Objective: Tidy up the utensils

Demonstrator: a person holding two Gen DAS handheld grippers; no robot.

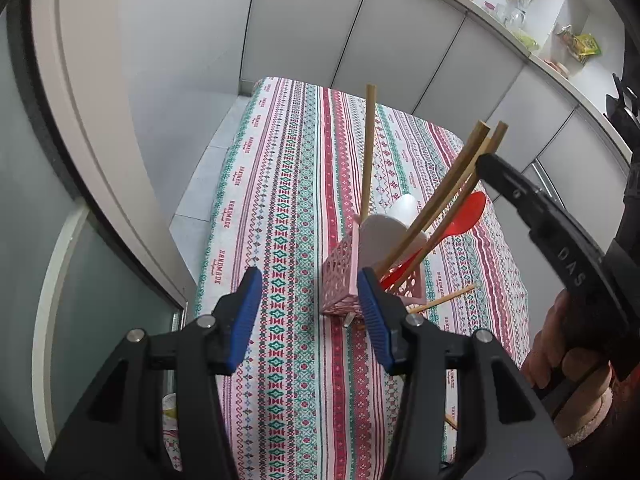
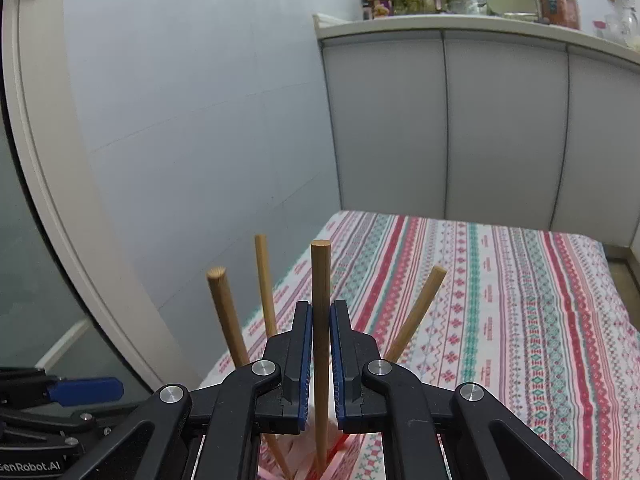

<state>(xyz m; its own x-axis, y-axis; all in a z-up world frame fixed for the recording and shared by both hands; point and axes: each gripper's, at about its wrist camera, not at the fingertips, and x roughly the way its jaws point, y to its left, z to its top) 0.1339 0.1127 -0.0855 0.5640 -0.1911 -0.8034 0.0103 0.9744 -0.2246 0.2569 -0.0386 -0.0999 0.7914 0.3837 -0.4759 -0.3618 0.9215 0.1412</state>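
A pink lattice utensil holder (image 1: 340,276) stands on the patterned tablecloth (image 1: 296,208). It holds a white spoon (image 1: 390,236), a red spoon (image 1: 460,220) and several wooden chopsticks (image 1: 368,152). My left gripper (image 1: 310,312) is open just in front of the holder, its right pad near the holder's front corner. My right gripper (image 2: 321,344) is above the holder (image 2: 348,460), its blue pads shut on an upright chopstick (image 2: 321,280) whose lower end is in the holder. Other chopsticks (image 2: 224,312) lean beside it. Its finger (image 1: 520,196) shows in the left wrist view.
One loose chopstick (image 1: 444,300) lies on the cloth right of the holder, and another end (image 1: 450,422) shows lower down. White cabinet fronts (image 2: 500,128) and a cluttered counter (image 1: 520,8) stand behind the table. A glass door frame (image 1: 80,120) is at the left.
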